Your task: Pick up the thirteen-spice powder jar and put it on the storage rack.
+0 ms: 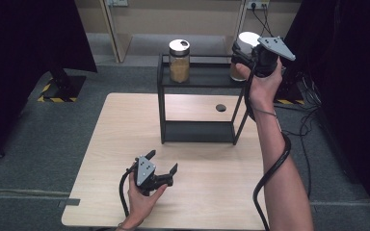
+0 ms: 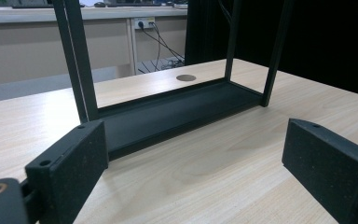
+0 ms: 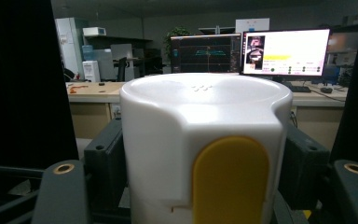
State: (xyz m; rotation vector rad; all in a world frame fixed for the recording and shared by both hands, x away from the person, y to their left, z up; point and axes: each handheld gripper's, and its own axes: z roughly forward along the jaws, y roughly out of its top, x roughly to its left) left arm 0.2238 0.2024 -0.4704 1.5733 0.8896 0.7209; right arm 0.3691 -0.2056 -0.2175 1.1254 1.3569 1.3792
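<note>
A black two-tier rack (image 1: 197,131) stands at the back of the wooden table (image 1: 101,159). A glass jar of brown powder with a silver lid (image 1: 179,60) stands at the left of its top shelf. At the shelf's right end my right gripper (image 1: 243,55) is shut on a second jar (image 1: 247,39) with a white lid; whether that jar rests on the shelf I cannot tell. In the right gripper view the white lid with its yellow flap (image 3: 205,107) sits squeezed between both pads (image 3: 103,163). My left gripper (image 1: 164,162) lies open and empty on the table before the rack, facing its lower shelf (image 2: 177,112).
A round hole (image 1: 220,107) sits in the table behind the rack. Black curtains hang at both sides, and cables lie on the floor at the right (image 1: 313,115). Monitors (image 3: 284,51) on desks show far behind the held jar.
</note>
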